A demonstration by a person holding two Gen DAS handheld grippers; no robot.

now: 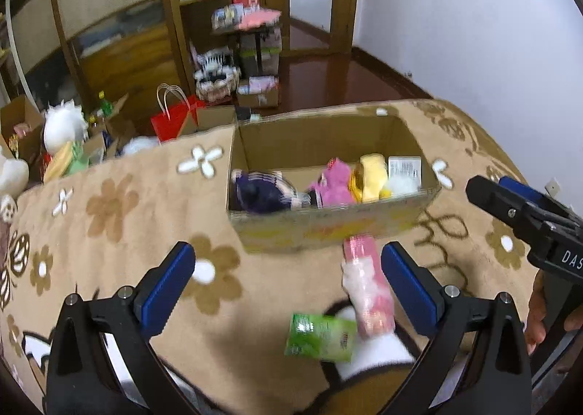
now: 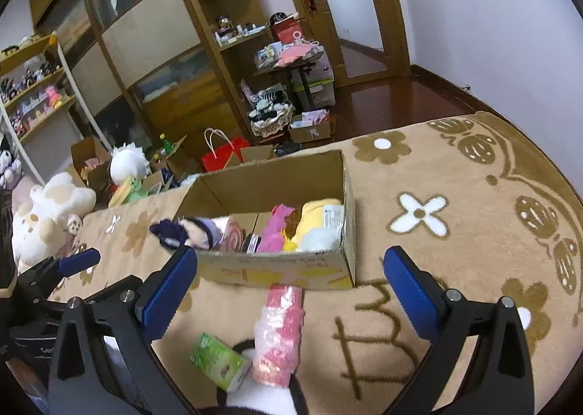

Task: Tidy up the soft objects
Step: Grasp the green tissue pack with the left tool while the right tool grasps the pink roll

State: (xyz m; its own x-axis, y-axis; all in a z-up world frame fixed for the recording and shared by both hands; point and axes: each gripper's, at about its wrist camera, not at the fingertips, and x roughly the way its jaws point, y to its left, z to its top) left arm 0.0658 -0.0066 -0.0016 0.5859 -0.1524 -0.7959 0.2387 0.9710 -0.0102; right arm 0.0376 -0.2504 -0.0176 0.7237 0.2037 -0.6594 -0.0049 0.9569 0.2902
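Blue-padded left gripper (image 1: 288, 280) and right gripper (image 2: 289, 289): both spread wide, nothing held. Pink packet (image 1: 368, 291) and green packet (image 1: 320, 337) lie touching on tan blanket (image 1: 120, 233), just before cardboard box (image 1: 328, 225) holding plush toys (image 1: 333, 183).

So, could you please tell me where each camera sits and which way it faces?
Left wrist: rides the left gripper, angled down at the brown cardboard box on the tan flowered blanket; the right gripper and a hand show.
Right wrist: rides the right gripper, same aim; the left gripper shows.
Shared: box, pink wrapped pack, green packet.
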